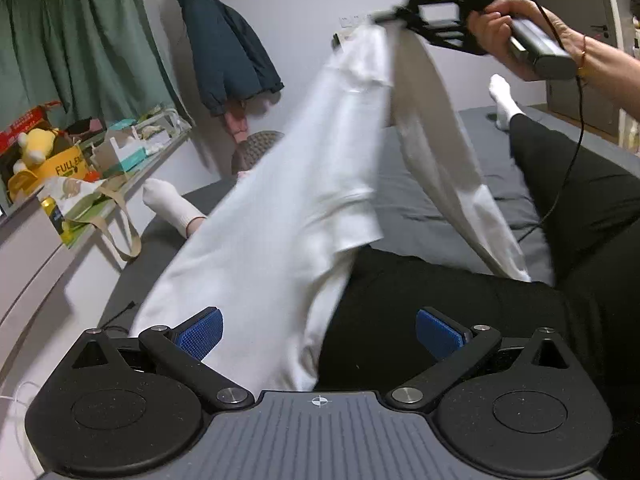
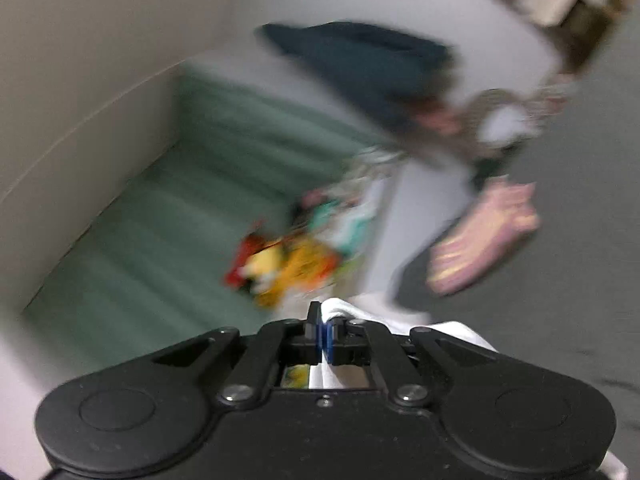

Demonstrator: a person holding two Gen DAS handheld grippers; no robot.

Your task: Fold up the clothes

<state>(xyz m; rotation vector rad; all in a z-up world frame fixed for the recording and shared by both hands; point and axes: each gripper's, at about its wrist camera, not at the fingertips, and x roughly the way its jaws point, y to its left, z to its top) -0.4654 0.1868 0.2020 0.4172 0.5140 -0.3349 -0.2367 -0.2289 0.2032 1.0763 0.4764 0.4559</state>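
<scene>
Grey bedding (image 1: 424, 208) and a green curtain (image 1: 80, 52) frame the left wrist view, where the left gripper (image 1: 319, 334) stands wide open, its blue pads (image 1: 200, 332) apart with white cloth draped between them, gripped by neither. Only that view shows the whole white garment (image 1: 288, 216), a long band running from low near the left gripper up to the right gripper (image 1: 384, 18). The blurred right wrist view shows the right gripper's (image 2: 324, 338) fingers closed on a fold of the cloth (image 2: 340, 308).
</scene>
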